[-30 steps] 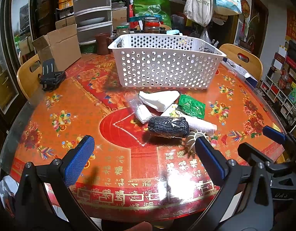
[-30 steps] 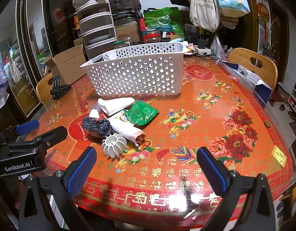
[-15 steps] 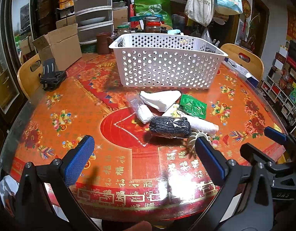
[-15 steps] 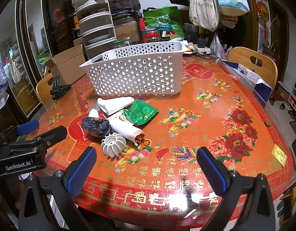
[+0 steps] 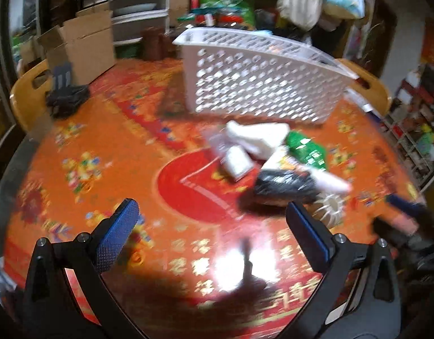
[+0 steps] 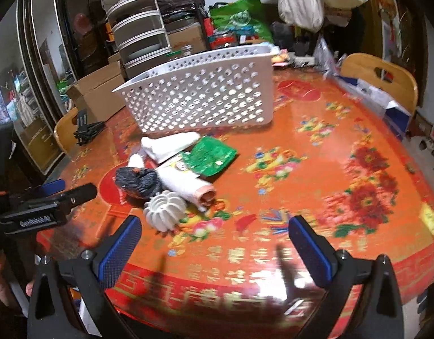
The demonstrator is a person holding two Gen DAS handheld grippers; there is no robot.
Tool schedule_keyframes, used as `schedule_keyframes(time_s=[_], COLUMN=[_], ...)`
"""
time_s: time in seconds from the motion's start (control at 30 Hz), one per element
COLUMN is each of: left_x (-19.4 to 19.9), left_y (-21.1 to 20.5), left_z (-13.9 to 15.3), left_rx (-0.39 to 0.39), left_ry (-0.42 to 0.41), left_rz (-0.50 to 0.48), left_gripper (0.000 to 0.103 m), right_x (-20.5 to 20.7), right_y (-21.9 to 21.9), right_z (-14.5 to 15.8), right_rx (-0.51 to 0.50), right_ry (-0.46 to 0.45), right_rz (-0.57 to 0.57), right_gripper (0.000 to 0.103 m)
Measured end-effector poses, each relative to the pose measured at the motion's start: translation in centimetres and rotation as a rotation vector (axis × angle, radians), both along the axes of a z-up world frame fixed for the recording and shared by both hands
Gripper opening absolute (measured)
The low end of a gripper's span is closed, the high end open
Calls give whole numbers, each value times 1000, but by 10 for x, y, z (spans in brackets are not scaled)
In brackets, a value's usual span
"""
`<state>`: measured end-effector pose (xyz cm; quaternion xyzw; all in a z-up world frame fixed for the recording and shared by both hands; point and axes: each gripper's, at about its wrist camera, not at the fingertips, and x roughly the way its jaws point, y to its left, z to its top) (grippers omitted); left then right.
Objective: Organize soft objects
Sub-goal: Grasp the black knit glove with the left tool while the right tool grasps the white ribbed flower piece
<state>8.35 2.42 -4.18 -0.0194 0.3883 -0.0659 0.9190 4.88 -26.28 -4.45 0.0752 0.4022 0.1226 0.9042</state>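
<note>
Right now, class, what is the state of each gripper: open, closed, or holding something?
Left gripper: open, holding nothing, above the table.
Right gripper: open, holding nothing, above the table.

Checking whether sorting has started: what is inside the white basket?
Nothing shows through the basket's wall holes or above its rim, but its floor is hidden. The soft items lie in front of it.

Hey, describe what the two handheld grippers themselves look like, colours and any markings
Both are black plastic frames with silver screws. The left gripper and right gripper each have two angled fingers tipped with blue textured pads. In the right wrist view, the left gripper's body shows white lettering, too blurred to read, and a blue tip. No cables or sleeves are visible.
</note>
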Motion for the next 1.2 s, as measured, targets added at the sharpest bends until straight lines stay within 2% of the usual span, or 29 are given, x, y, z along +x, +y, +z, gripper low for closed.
schedule_keyframes(time_s=[0.07,0.13,0.27,0.3,0.47,0.57,0.63,0.7,0.93,1.2], left_x=[6,13,23,24,30,31,32,32,28,26], left_y=[-8,-14,-22,-22,-21,-19,-18,-18,-27,-60], left_z=[0,-1,-8,-10,-19,-21,-22,-23,-22,-23], left_rx=[24,11,-23,-28,-56,-71,-79,-81,-68,-23], left_ry=[-9,-3,24,31,40,44,47,46,27,15], left_rz=[-30,-59,-92,-94,-99,-97,-94,-94,-120,-197], left_gripper=[103,100,79,78,78,78,78,78,78,79], right_x=[2,3,11,13,20,23,22,23,12,-5], right_y=[13,25,42,43,49,56,59,59,49,23], right_z=[-6,-11,-24,-26,-27,-28,-28,-29,-27,-13], right_rx=[16,3,4,8,5,-17,-38,-50,-55,-24], right_ry=[1,9,42,46,28,18,12,7,-39,-83], right_rz=[44,75,116,116,107,113,110,110,109,72], right_gripper=[98,92,83,81,72,62,50,43,42,42])
